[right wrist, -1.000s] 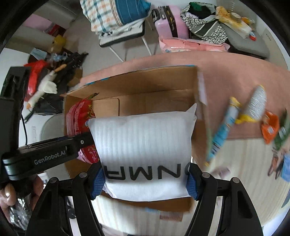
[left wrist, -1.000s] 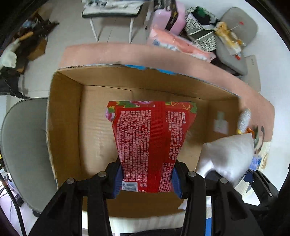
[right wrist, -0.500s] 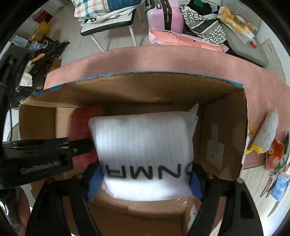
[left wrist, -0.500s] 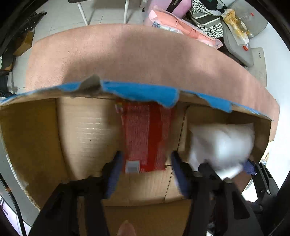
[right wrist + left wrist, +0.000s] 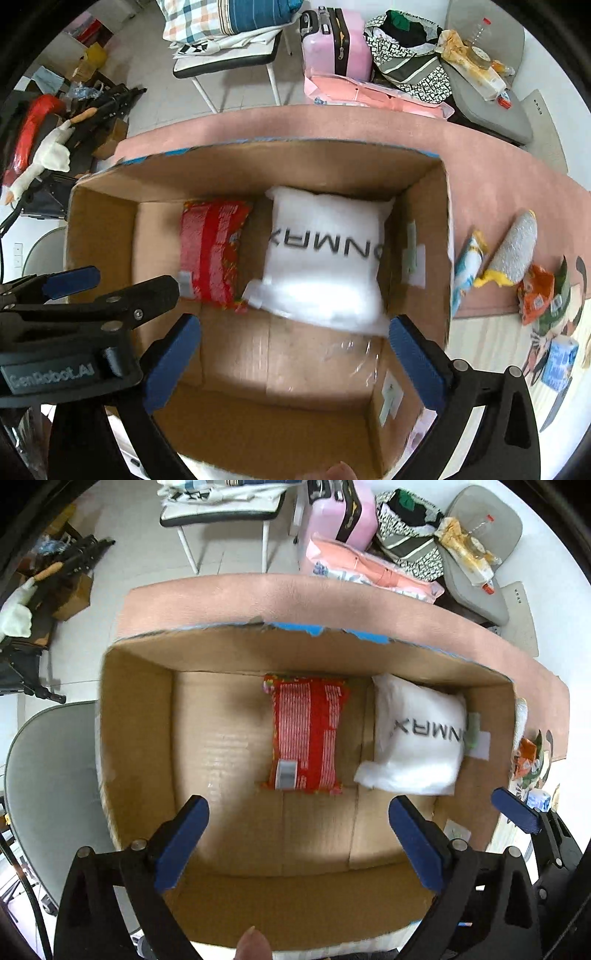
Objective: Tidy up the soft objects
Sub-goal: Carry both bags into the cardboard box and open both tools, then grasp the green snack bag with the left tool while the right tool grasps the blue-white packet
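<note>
Left gripper (image 5: 297, 843) fingers spread wide, holding nothing, above an open cardboard box (image 5: 136, 746); right gripper (image 5: 295, 360) likewise wide apart and empty. On the box floor, red snack packet (image 5: 306, 736) beside white pillow (image 5: 417, 738), pillow against the right wall, bare cardboard to the left. Lettering on pillow partly cut off. Pink worktop (image 5: 491, 177) beyond, loose packets (image 5: 513, 251) at right, cluttered chairs behind

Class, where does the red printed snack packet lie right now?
In both views, the red printed snack packet lies flat on the cardboard box floor, left of the white pillow pack.
</note>
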The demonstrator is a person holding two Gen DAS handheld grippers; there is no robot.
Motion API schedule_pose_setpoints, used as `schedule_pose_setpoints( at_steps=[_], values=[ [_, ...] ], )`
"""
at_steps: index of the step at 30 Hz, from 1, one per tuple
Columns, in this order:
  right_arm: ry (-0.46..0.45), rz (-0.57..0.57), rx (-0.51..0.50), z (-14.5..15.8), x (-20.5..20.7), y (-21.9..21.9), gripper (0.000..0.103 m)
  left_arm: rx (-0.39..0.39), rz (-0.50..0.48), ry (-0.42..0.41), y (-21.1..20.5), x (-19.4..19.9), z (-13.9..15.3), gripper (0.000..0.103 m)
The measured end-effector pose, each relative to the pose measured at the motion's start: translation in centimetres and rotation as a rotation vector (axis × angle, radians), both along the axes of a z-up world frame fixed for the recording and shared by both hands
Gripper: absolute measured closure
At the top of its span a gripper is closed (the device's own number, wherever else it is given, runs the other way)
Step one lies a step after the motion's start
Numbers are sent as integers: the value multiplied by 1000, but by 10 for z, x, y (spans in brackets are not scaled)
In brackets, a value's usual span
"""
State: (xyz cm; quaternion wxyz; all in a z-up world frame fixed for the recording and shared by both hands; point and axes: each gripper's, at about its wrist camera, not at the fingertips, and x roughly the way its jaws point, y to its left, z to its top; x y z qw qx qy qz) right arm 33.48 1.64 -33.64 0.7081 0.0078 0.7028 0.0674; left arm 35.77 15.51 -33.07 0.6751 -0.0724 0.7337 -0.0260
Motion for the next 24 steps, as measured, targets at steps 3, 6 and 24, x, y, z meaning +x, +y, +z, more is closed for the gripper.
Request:
schedule_pose_setpoints(
  at_steps=[3,6,24],
  values=[
    [-22,-2,-9,11,-18,-3,0,22,2,-50,0,-13,14,3],
    [-48,-3,-13,23,-36,-8,0,25,11,-97,4,-32,32,3],
    [-133,-218,181,91,-129,-147,0,140,-151,-342,-111,-92,124,3]
  ],
)
